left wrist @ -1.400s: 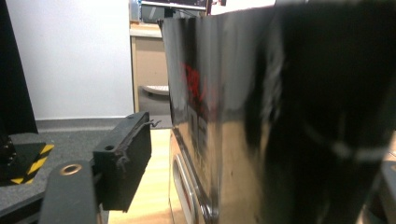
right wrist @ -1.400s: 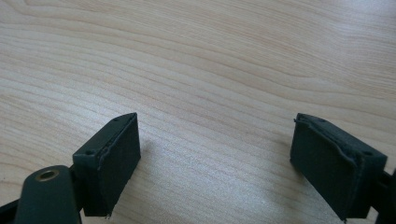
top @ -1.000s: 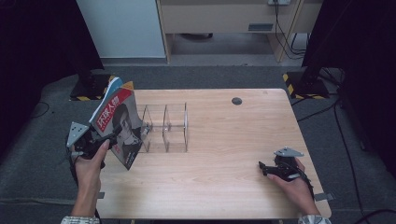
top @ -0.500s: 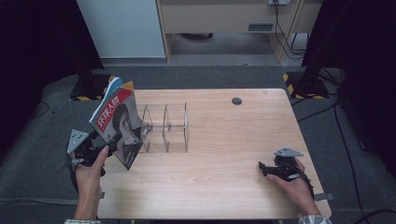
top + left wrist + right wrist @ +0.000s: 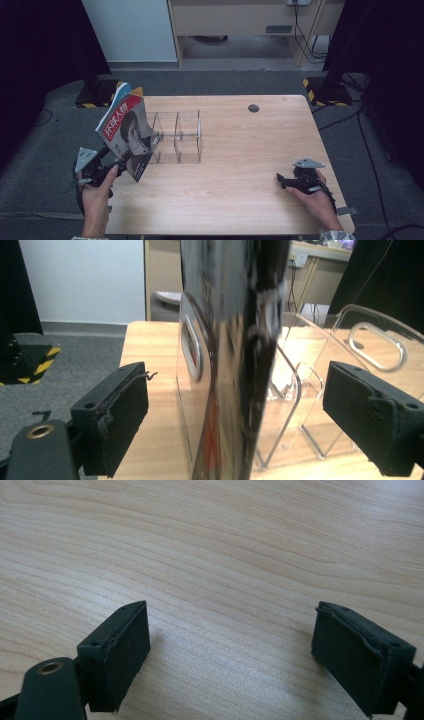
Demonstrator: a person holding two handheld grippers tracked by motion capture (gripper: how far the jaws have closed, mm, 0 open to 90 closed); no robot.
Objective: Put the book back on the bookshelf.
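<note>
**Q:** What has changed at the left gripper point(image 5: 121, 161), and what does it mean for the work in hand?

**A:** Over the last second the left gripper has been drawn back a little toward 7 o'clock. The magazine point(image 5: 125, 127) has kept its place. In the left gripper view the jaws are spread wide. The magazine's edge stands between them and is touched by neither pad, so the magazine is judged to be released. It stands on edge at the 9 o'clock end of the clear rack point(image 5: 187, 137), tilted toward 9 o'clock. A clear wall with an oval cut-out is seen just beside it. Whether the magazine sits inside the end compartment or only leans on the outer wall cannot be told. Placement is therefore judged done or nearly done. A check that the magazine stays standing is advised before the gripper is taken farther away.

**Q:** What is the condition of the right gripper point(image 5: 281, 180)?

**A:** No change is noted. It is rested on the table point(image 5: 240, 150) at 4 o'clock, well apart from the rack. Its jaws are parted and nothing is held between them.

**Q:** What writing can be read?

**A:** A red band with large white characters is printed across the top of the cover, above a portrait photograph. The characters are too small to be read with certainty. Smaller print lower on the cover is not legible. No brand marking is seen on the rack or on either gripper. Yellow-and-black warning stripes are carried by the floor base point(image 5: 312, 90) at 1 o'clock.
</note>
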